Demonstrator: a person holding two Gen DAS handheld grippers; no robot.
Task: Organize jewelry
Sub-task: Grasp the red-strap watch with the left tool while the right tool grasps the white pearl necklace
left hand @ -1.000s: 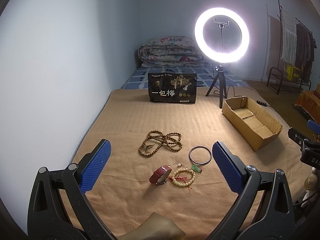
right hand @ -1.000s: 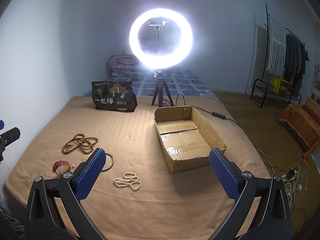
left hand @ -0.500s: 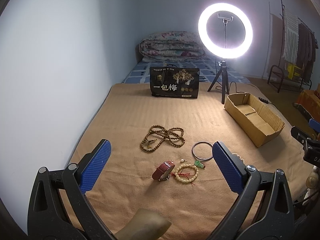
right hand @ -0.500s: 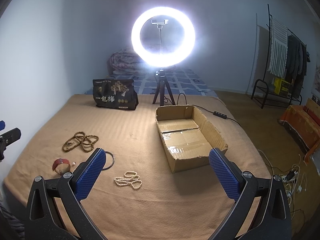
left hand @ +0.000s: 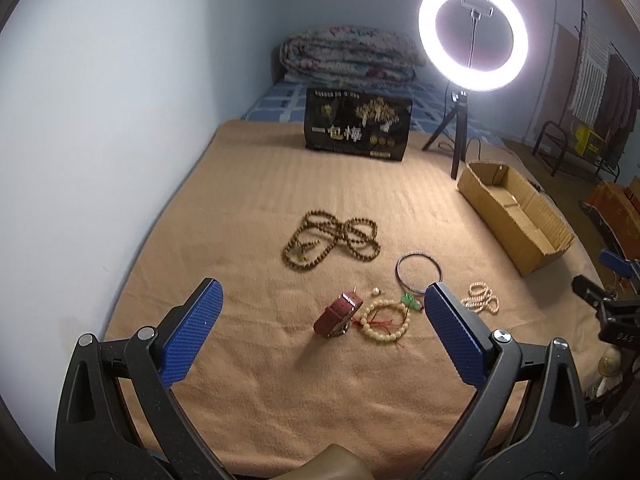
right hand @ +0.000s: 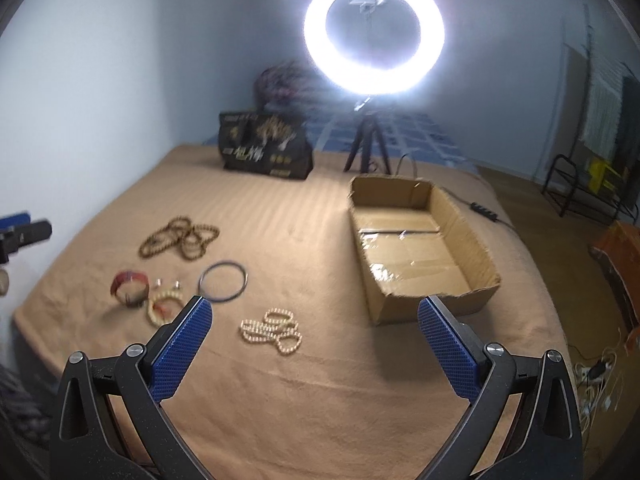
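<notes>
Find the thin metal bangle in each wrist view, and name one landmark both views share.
Left wrist view: the bangle lies right of centre, just above the right blue finger.
Right wrist view: the bangle lies left of centre, just above the left blue finger.
Shared landmark: the cardboard box.

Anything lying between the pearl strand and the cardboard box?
No. In the right wrist view, only bare tan blanket separates the pearl strand from the cardboard box.

A home bedroom: a bed under a tan blanket (left hand: 280, 208) against the wall, a folded floral quilt (left hand: 348, 56) at its head, a clothes rack (left hand: 592, 92) hung with garments nearby, and a ring light (left hand: 473, 34) standing on the bed.
</notes>
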